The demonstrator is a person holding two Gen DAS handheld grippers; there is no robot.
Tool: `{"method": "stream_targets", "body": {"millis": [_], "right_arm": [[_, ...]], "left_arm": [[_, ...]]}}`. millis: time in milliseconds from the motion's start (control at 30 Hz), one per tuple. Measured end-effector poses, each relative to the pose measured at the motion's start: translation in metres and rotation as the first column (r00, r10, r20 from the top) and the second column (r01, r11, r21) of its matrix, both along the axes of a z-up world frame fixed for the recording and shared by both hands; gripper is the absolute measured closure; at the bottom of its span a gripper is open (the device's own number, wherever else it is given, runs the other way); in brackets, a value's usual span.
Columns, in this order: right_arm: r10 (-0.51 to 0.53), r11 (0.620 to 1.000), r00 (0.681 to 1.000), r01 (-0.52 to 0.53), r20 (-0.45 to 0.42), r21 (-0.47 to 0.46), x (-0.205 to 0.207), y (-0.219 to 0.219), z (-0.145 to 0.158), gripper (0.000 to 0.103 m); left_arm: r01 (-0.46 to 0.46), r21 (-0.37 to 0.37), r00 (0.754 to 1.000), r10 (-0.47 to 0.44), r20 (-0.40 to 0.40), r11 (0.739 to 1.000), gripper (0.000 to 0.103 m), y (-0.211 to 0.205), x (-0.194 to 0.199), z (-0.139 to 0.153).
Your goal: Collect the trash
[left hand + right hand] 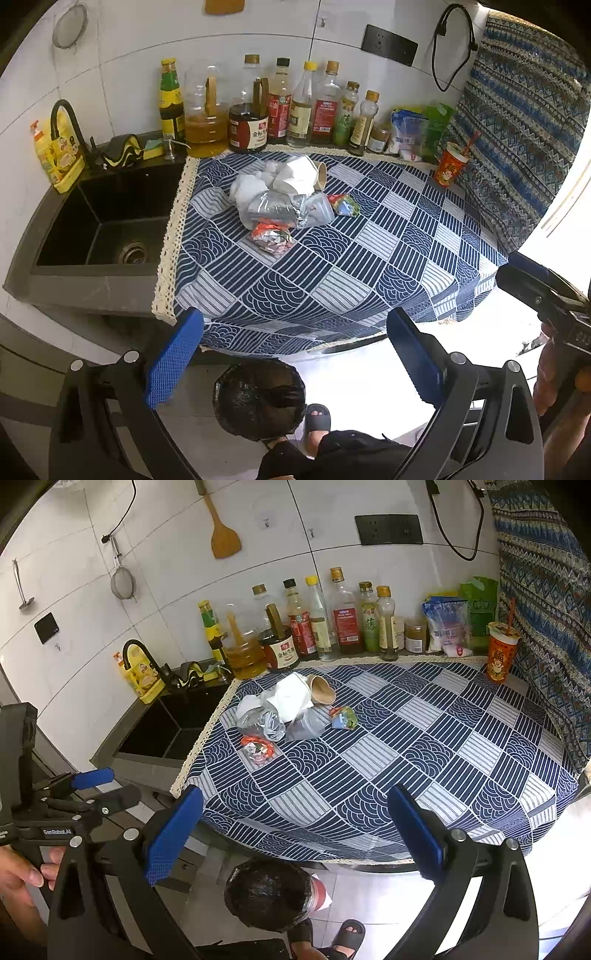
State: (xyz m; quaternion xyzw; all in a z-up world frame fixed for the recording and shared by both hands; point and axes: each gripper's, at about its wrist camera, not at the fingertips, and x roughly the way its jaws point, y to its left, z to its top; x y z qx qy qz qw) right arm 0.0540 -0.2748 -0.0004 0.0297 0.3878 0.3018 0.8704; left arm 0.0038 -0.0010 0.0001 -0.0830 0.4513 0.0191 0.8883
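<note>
A pile of trash lies on the blue patterned tablecloth [332,273]: crumpled white paper [291,177], a tipped paper cup [321,176], a silver foil bag [280,210] and two colourful wrappers [271,238] [345,205]. The right wrist view shows the same paper [291,698], cup [321,690] and wrappers [258,749] [343,718]. A bin lined with a black bag [260,398] [269,893] stands on the floor below the table's front edge. My left gripper [295,354] and right gripper [295,834] hover open and empty in front of the table, well short of the pile.
Bottles and jars [280,107] line the back wall, with snack bags [406,129] and a red drink cup with a straw [448,168] at the right. A black sink [103,221] adjoins the table on the left. A person's sandalled foot [317,417] stands beside the bin.
</note>
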Motion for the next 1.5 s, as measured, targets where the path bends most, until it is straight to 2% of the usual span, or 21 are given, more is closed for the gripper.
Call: {"method": "stream_targets", "body": {"millis": [1167, 1500], "right_arm": [[-0.01, 1.0, 1.0, 0.01, -0.006, 0.008, 0.0, 0.01, 0.003, 0.004], [-0.019, 1.0, 1.0, 0.019, -0.014, -0.004, -0.006, 0.022, 0.0, 0.004]], "left_arm": [[0.013, -0.015, 1.0, -0.013, 0.022, 1.0, 0.007, 0.009, -0.002, 0.004], [0.034, -0.045, 0.999, -0.033, 0.024, 0.998, 0.007, 0.023, -0.008, 0.003]]}}
